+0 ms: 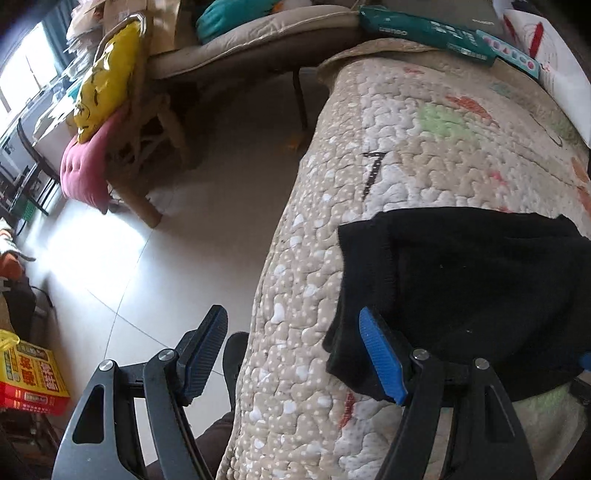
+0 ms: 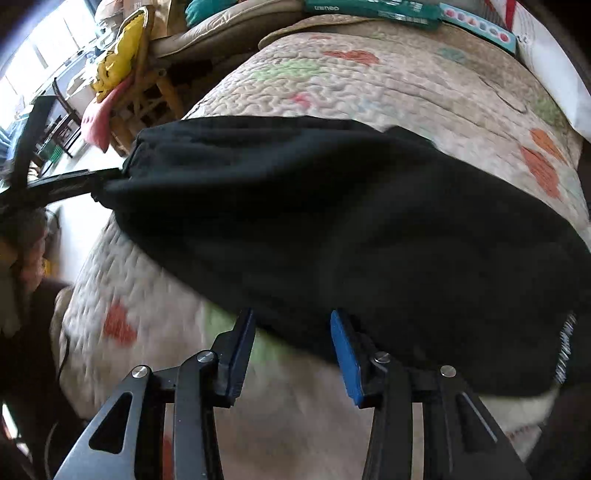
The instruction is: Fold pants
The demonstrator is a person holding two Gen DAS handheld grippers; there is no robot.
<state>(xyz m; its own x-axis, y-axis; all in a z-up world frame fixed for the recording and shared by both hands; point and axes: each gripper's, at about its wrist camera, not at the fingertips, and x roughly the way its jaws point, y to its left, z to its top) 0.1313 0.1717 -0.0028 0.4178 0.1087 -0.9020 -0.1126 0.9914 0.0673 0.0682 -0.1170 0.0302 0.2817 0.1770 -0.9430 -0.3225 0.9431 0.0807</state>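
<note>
The left tongs sit closest, their blue-padded fingers spread wide apart with nothing between them. One finger hangs out over the pale tiled floor; the other finger lies against the near corner of the black pants, though it grips nothing.

The pants are bunched in a folded heap on the quilted cover of a bed or sofa, beige with white dots and red, green and orange patches. From the right wrist view the pants stretch across most of the quilt, one end reaching the edge where a dark bar of the other tool shows. A strip of white lettering runs along the fabric at the far right edge.

The right tongs are also parted, empty, hovering just at the near hem of the pants; the picture is blurred here, so I cannot tell if the pads touch the cloth.

Beyond the quilt's far end lie a green box and a smaller teal box beside it. Across the floor stands a wooden chair with a yellow cushion and a pink cushion. A yellow and red bag sits at the lower left.
</note>
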